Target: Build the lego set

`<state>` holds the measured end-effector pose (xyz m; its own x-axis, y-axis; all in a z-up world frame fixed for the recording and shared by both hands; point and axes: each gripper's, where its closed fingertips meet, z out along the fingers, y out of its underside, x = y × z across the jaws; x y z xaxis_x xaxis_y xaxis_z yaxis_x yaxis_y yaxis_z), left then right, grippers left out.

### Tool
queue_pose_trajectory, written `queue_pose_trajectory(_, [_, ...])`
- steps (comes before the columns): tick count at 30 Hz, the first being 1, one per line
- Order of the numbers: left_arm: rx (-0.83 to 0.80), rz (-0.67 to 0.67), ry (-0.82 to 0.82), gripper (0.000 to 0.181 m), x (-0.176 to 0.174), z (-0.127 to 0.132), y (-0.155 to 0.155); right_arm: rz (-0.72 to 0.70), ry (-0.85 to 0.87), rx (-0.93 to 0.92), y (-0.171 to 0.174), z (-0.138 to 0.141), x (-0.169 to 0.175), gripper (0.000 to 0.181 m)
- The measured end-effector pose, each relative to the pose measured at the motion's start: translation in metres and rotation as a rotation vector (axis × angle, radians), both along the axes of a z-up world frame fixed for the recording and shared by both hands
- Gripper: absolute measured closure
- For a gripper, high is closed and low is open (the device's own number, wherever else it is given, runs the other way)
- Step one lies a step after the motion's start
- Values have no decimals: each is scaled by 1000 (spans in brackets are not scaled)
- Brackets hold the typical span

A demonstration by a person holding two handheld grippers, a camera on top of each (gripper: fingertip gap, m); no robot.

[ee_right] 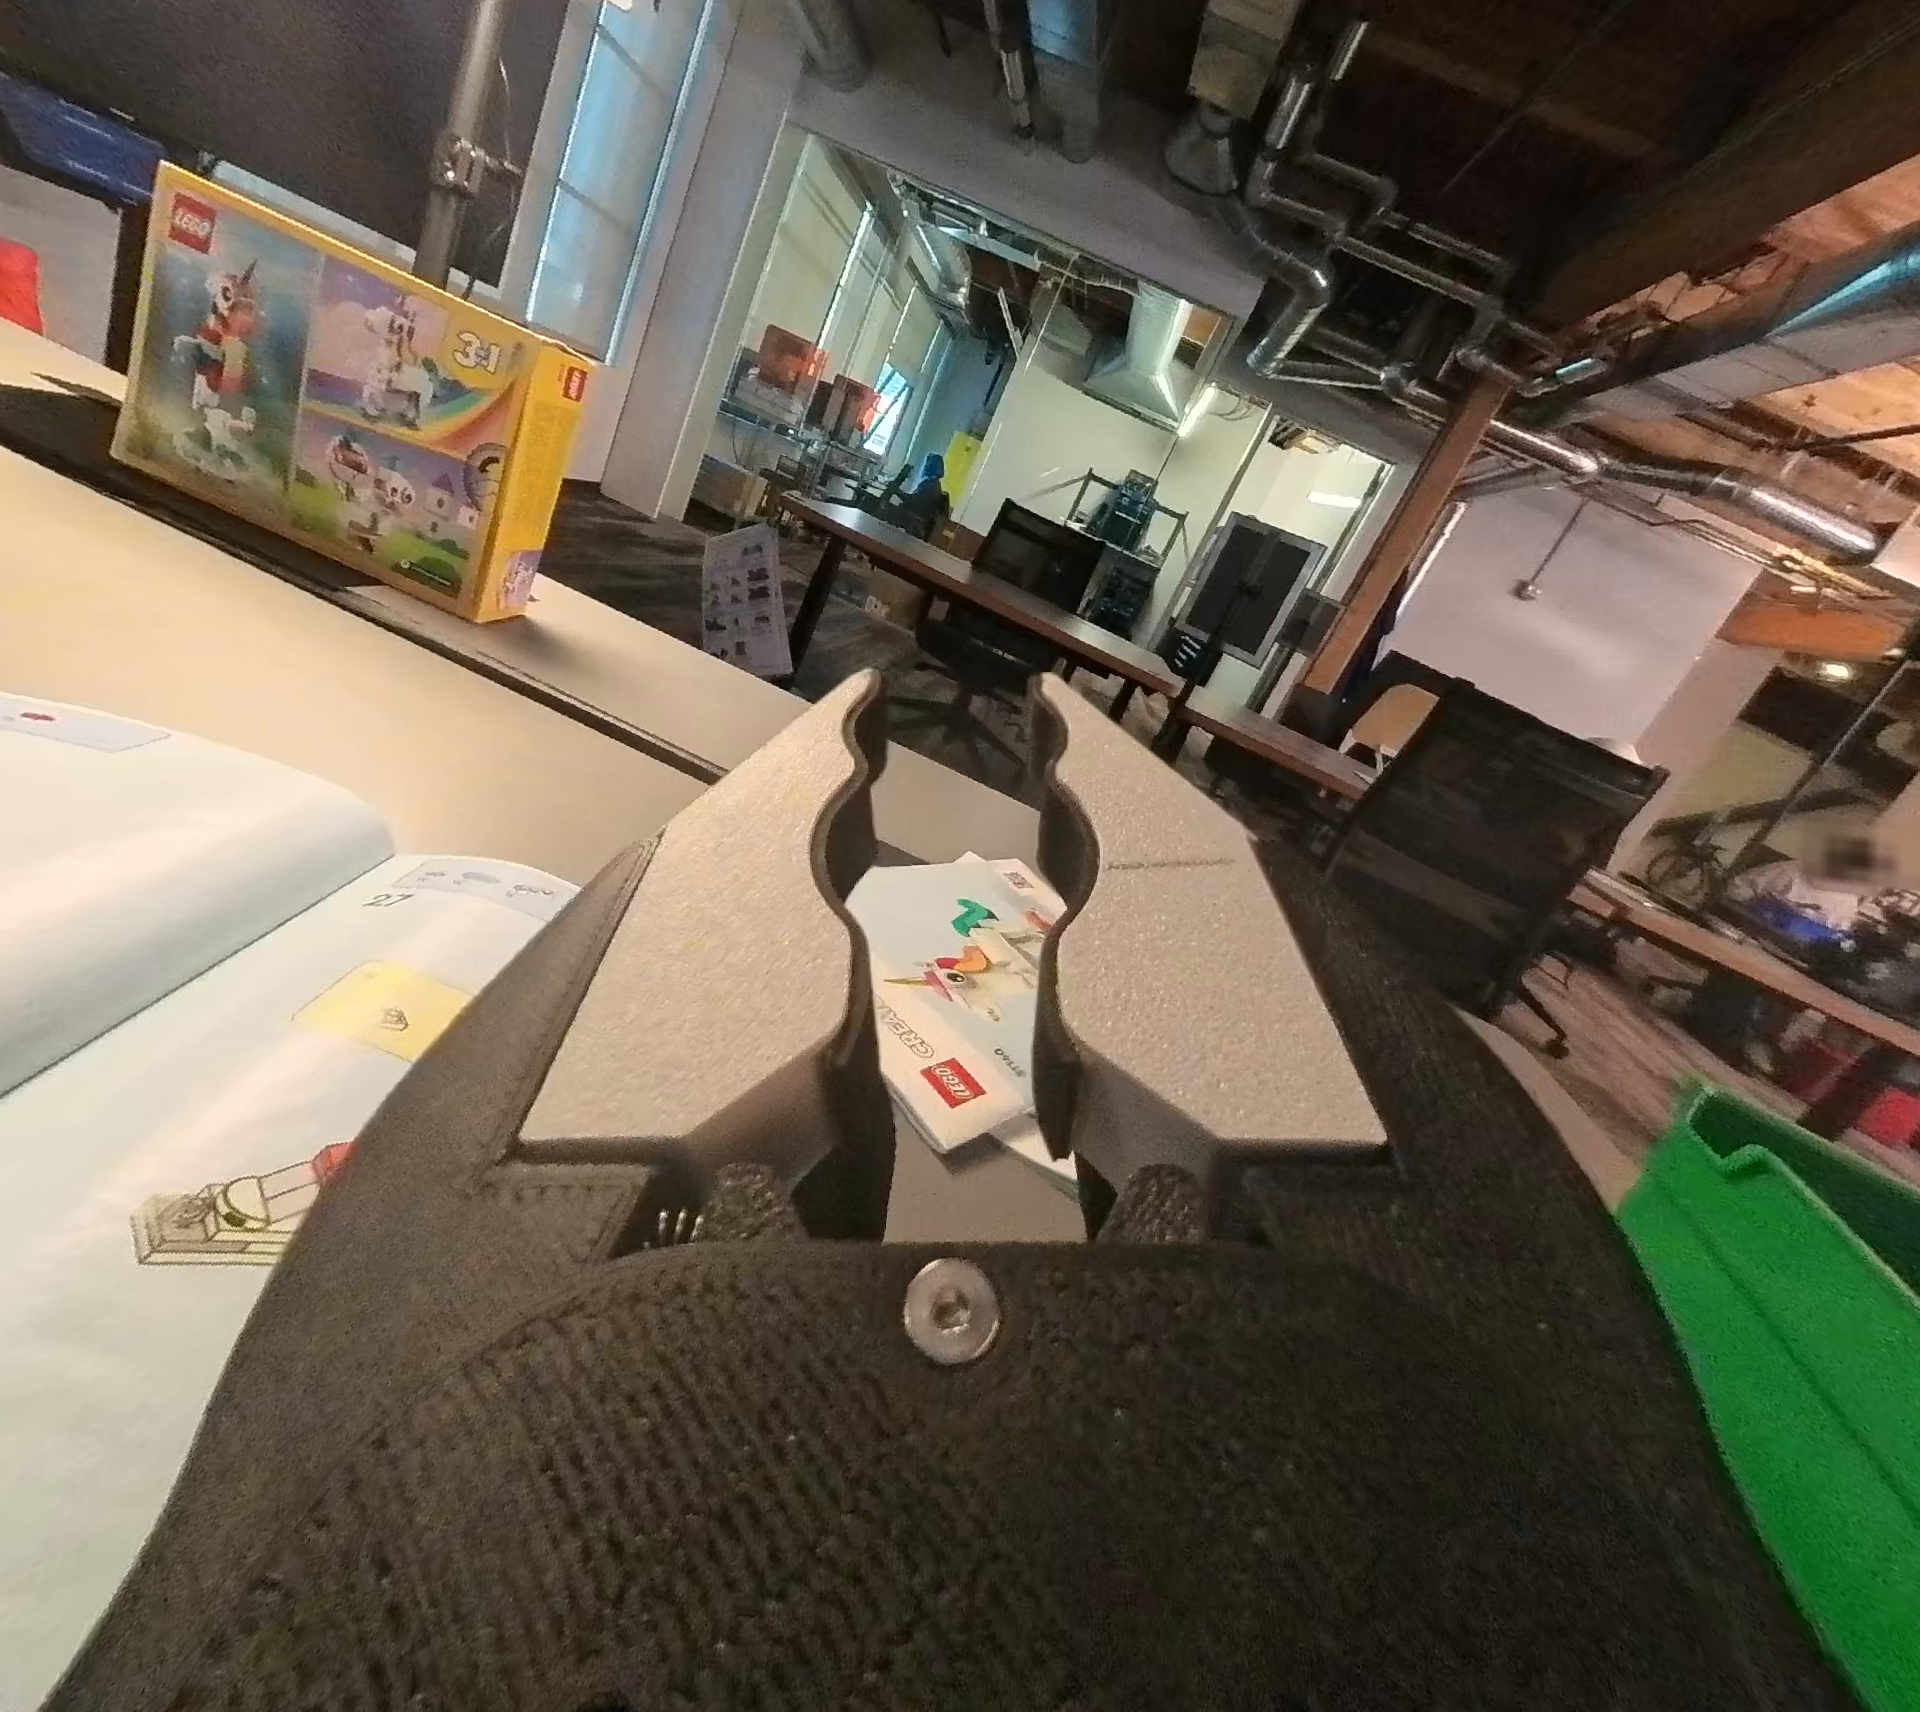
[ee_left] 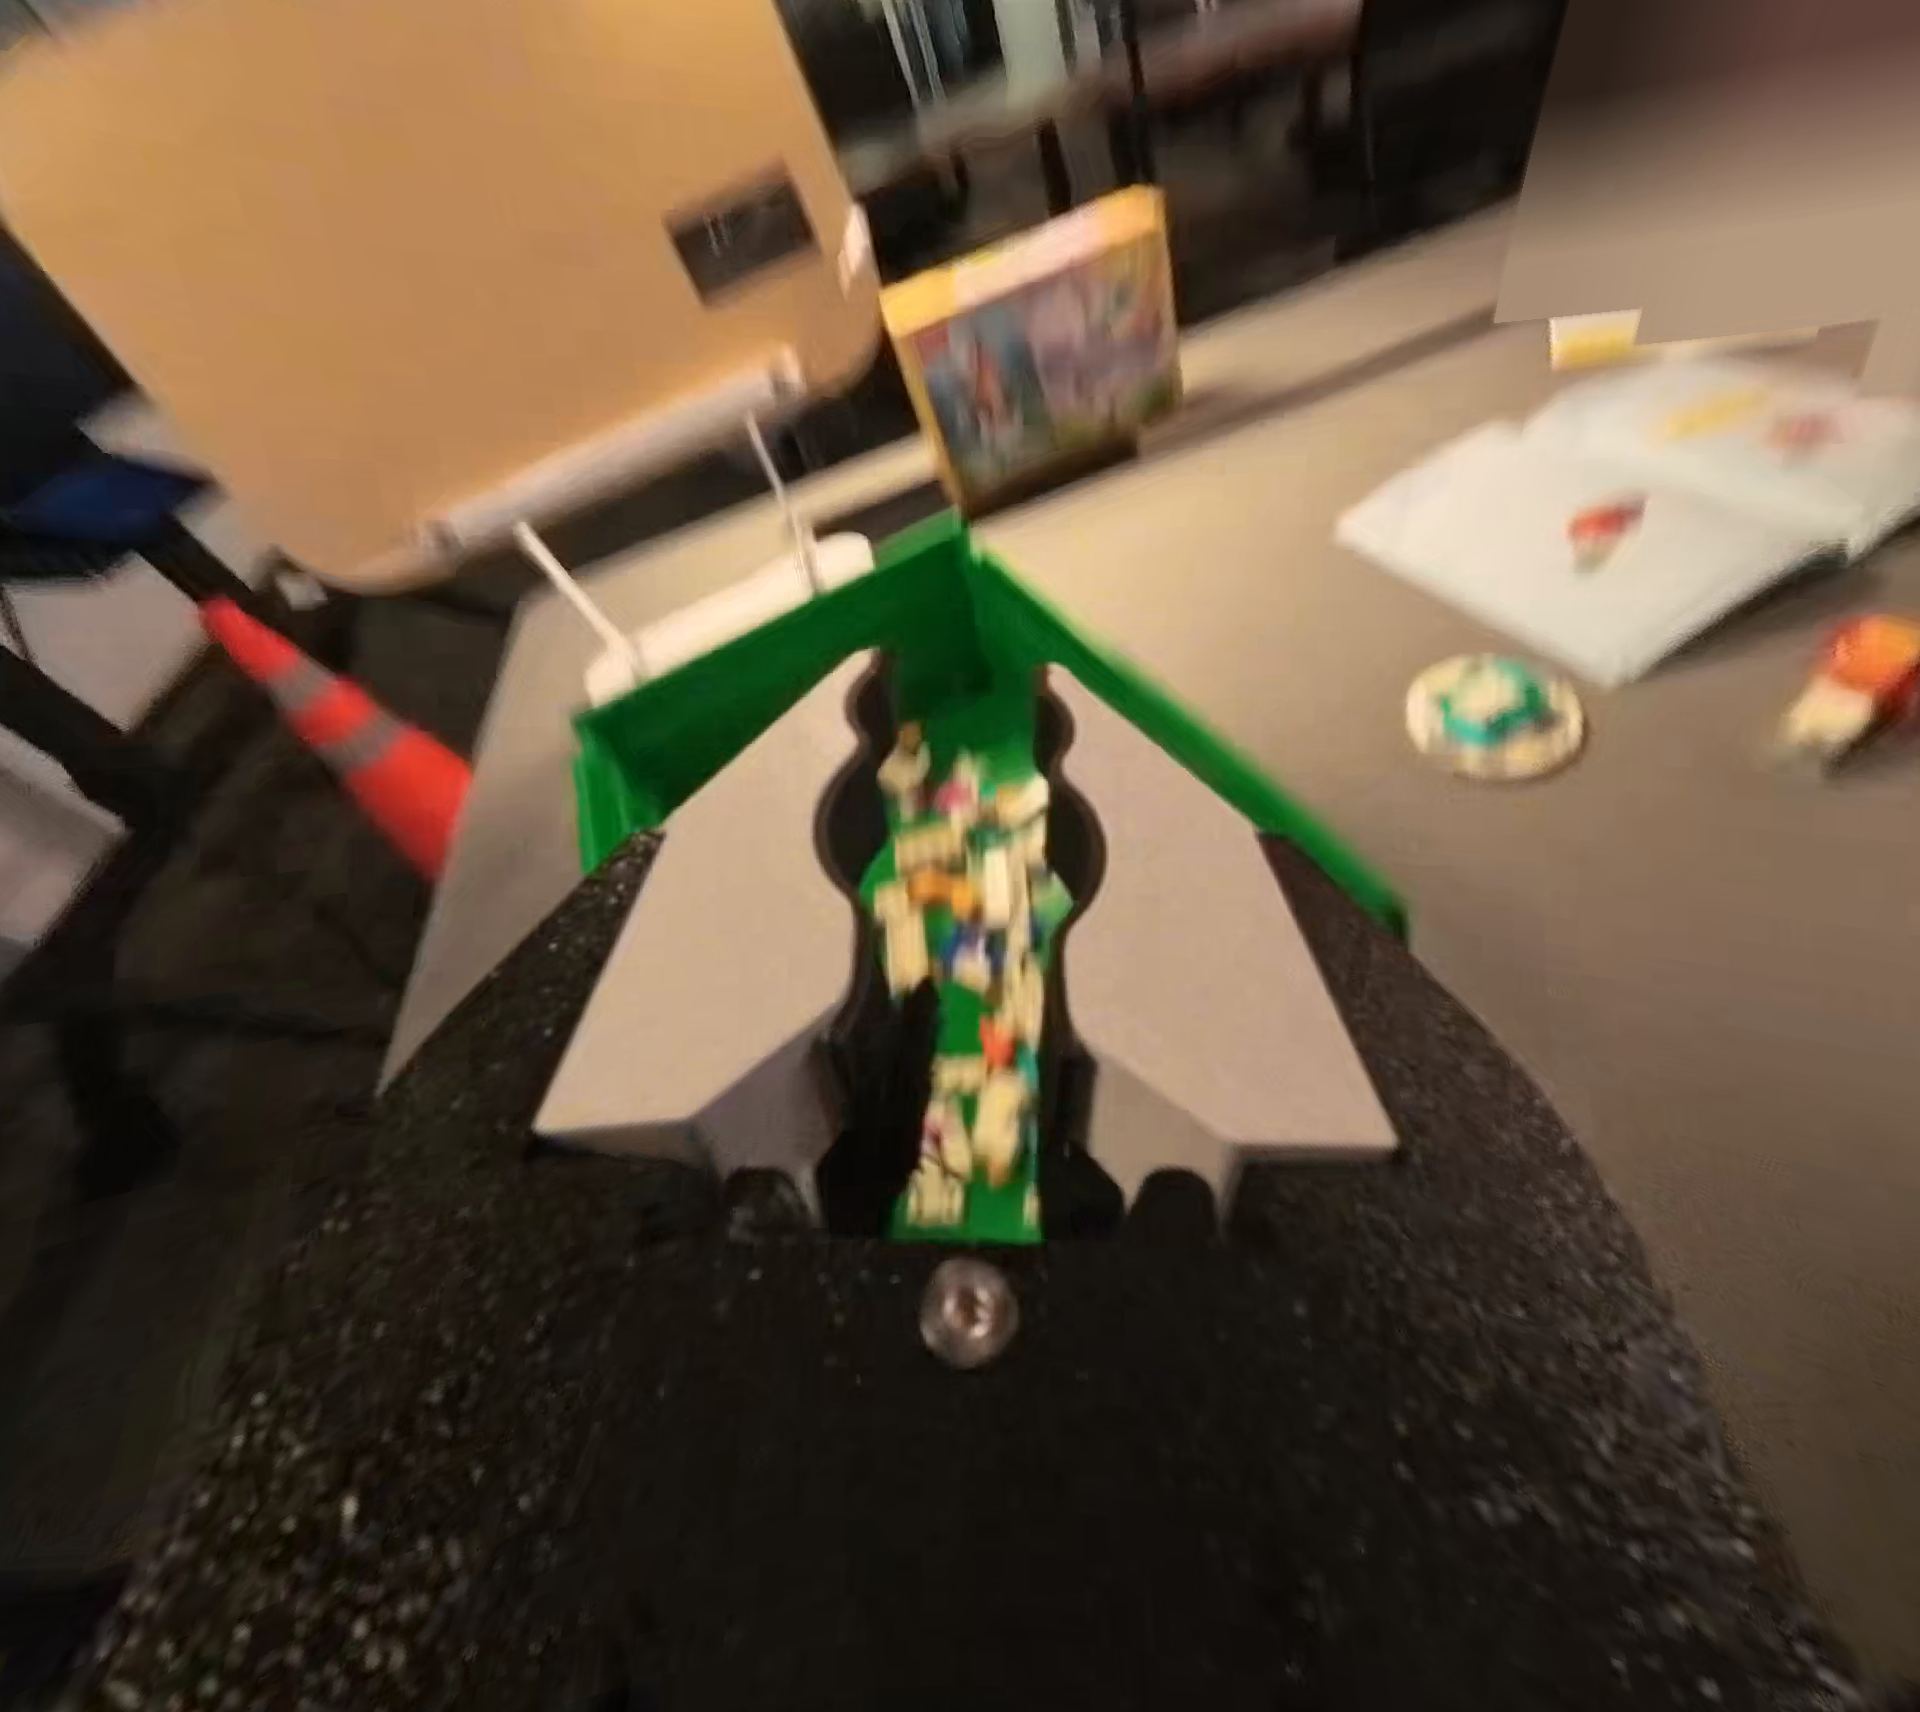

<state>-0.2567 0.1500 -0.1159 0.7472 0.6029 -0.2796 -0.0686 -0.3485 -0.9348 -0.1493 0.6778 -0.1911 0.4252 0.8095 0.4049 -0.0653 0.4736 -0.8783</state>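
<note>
The left gripper (ee_left: 961, 686) hangs over the open green plastic bin (ee_left: 727, 696), its grey wavy-edged fingers (ee_left: 717, 914) parted by a narrow gap and holding nothing; through that gap shows the heap of small loose lego pieces (ee_left: 966, 924), mostly cream with spots of orange and blue, lying on the bin's floor. The whole view is smeared, so single pieces cannot be told apart.

The right gripper (ee_right: 956, 696) sits low by the grey tabletop (ee_right: 208, 654), its fingers likewise narrowly apart and empty. Between them lies a small folded printed leaflet (ee_right: 956, 987); beside it, to the left, the open pale instruction booklet (ee_right: 156, 1039) lies flat. A yellow cardboard lego box (ee_right: 343, 426) stands upright farther off.

Outward in the left view, a round white-and-teal built piece (ee_left: 1496, 717) and a red-and-orange partial build (ee_left: 1860, 686) rest on the table near the booklet.

The risk here, likely, is a blind plunge into the heap: the narrow opening could pinch several pieces at once or scatter them.
</note>
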Motion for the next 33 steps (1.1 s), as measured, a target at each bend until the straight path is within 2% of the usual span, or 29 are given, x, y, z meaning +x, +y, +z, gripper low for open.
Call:
queue_pose_trajectory(3, [-284,18,-289,177,-14,-58,-25,3,0,-15,1,-1,-1,157])
queue_pose_trajectory(6, [-517,-37,-392,178,-16,-98,-30,-6,-8,-13,3,-2,-2,157])
queue_pose_trajectory(12, [-848,-220,-647,179,-12,-158,-40,0,-26,5,-1,-4,-4,157])
queue_pose_trajectory(15, [-1005,-242,-764,180,-13,-177,-55,4,-31,12,-2,-5,-5,157])
queue_pose_trajectory(17, [-1087,-265,-829,181,-11,-186,-63,5,-35,17,-3,-5,-5,157])
queue_pose_trajectory(20, [-1127,-312,-873,181,-7,-195,-63,2,-39,20,-3,-6,-6,157])
queue_pose_trajectory(29, [-996,-348,-785,181,-22,-195,-31,-3,-52,24,-3,-8,-7,157])
queue_pose_trajectory(33, [-1050,-321,-787,180,-27,-193,-48,-1,-51,21,-3,-8,-7,157])
